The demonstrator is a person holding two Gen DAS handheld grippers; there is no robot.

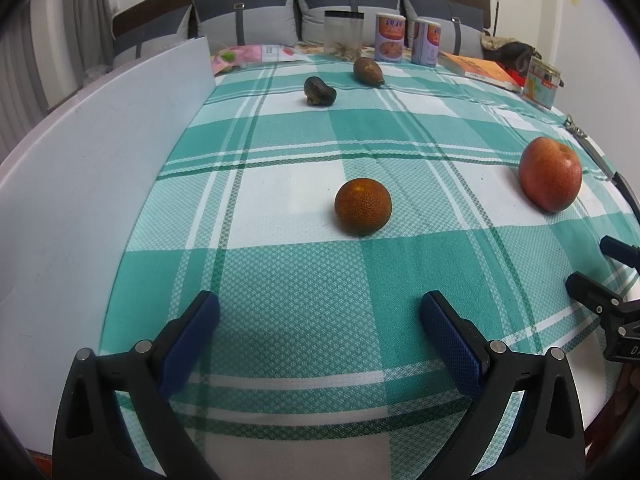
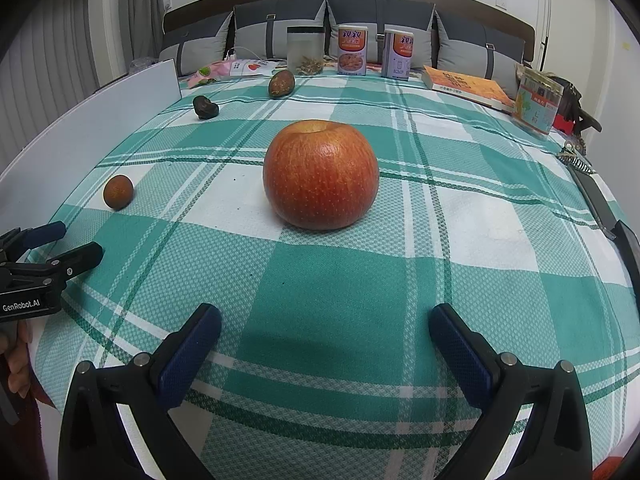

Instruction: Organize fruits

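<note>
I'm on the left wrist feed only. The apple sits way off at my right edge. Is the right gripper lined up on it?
Observer: Yes. In the right wrist view the apple sits straight ahead of the right gripper, whose jaws are wide open with nothing between them.
Operator: Which way is the apple's dimple facing?
Observer: Up and slightly away; the right view shows the hollow at its top.
Operator: Anything right of the apple I can't see?
Observer: A dark flat strip lies along the cloth's right edge, well clear of the apple.
Operator: And my own gripper?
Observer: The left gripper is open, with the orange ahead of it.
</note>
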